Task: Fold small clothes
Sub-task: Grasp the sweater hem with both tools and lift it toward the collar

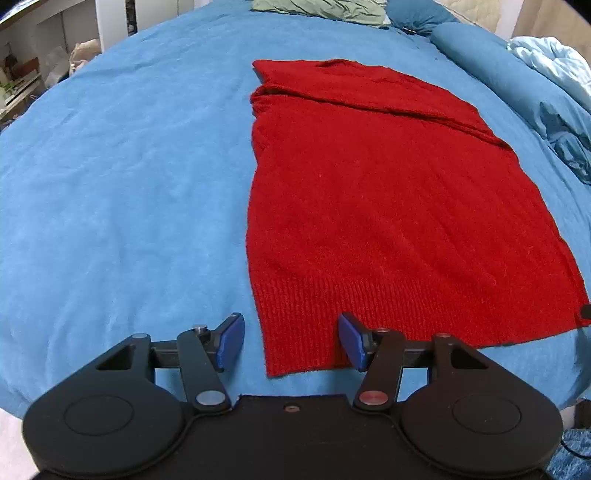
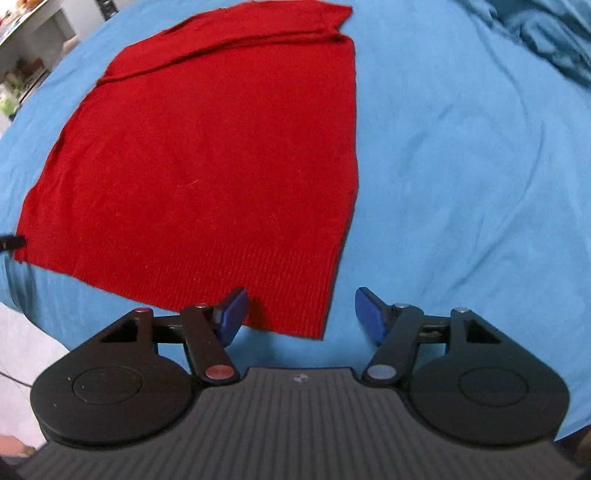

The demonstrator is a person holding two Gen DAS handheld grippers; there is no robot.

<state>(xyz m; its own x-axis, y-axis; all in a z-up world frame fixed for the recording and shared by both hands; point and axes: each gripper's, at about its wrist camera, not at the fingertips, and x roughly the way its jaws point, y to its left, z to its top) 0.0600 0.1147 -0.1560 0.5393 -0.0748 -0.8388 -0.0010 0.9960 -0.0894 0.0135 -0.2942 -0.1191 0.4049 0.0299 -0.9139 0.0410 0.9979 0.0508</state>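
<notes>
Red sweater [image 1: 388, 206] lies flat on the blue bedspread [image 1: 122, 177]; left gripper [image 1: 291, 341], wide open and empty, straddles its near-left hem corner. Right wrist view: right gripper [image 2: 301, 315], likewise spread and holding nothing, seemingly just above the near-right corner.

— What colour is the sweater [image 1: 388, 206]?
— Deep red all over, with a band of fine upright ribbing along its near hem.

— And under the sweater?
— A plain bright blue bedsheet [image 1: 122, 177]. Beyond the sweater's far edge lies a dull green pillow [image 1: 321, 9], and to the sweater's right a darker teal-blue duvet [image 1: 517, 85].

— The grippers?
— Black bodies, both. The left gripper [image 1: 291, 341] and right gripper [image 2: 301, 317] carry royal-blue pads [image 2: 232, 317].
</notes>
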